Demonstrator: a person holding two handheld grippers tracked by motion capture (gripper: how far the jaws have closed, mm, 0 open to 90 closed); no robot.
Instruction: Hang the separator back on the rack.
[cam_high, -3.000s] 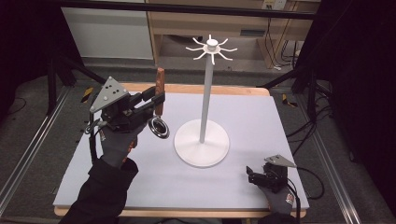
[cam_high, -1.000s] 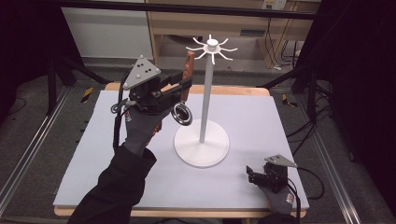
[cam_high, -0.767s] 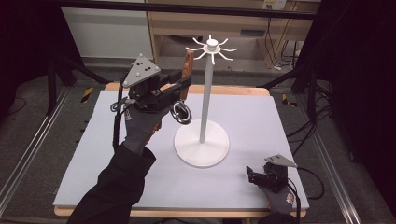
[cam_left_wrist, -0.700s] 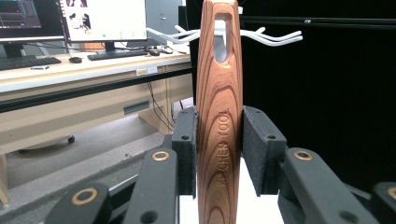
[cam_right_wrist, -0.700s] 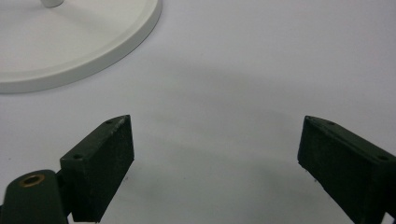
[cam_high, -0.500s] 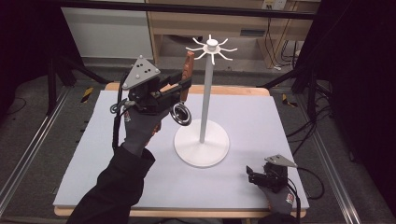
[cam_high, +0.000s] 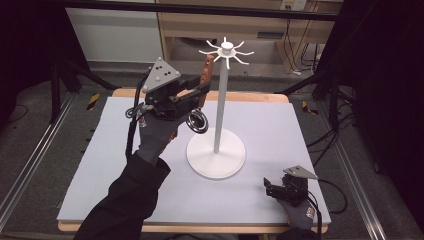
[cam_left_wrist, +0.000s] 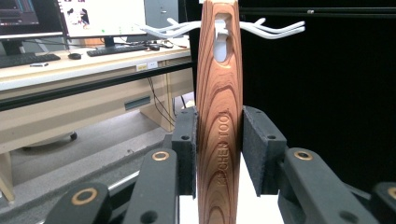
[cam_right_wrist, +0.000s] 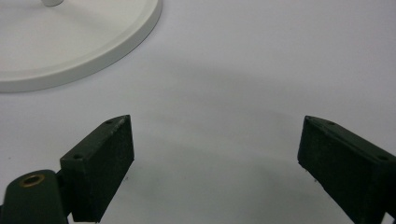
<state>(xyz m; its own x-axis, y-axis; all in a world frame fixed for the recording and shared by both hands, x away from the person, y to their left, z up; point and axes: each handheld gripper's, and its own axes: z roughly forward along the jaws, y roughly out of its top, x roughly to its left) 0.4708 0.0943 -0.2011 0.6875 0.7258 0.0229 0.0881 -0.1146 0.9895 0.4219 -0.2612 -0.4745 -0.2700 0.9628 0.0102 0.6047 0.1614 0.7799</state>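
On the left side of the table (cam_high: 100, 175), high up, the left gripper (cam_high: 197, 95) squeezes a kitchen tool with a wooden handle (cam_left_wrist: 218, 121). Its 2 black pads (cam_left_wrist: 187, 149) press on both sides of the handle, so it is closed tight on it. From the left gripper view, the handle stands straight up between the pads. Words are cut into the wood, and a long hole sits near the top of the handle. Through that hole you can see a bit of the white hooks (cam_left_wrist: 275, 31) of the stand.

From the high view, the handle top is just beside the hooks at the top of the white stand (cam_high: 220, 100). A round metal wire part (cam_high: 198, 121) hangs at the low end of the tool, near the thin white pole. The stand has a round flat base (cam_high: 216, 162) in the middle of the table. A gloved hand (cam_high: 157, 137) with a dark sleeve holds the left gripper, and a grey plate with 3 corners (cam_high: 161, 80) sits on top of it.

Near the right front corner of the table, the right gripper (cam_high: 272, 187) rests low, well apart from the stand. From the right gripper view, its 2 pads (cam_right_wrist: 100, 165) stand wide apart with only bare table between them. The edge of the round base (cam_right_wrist: 93, 42) shows at the far left of that view.
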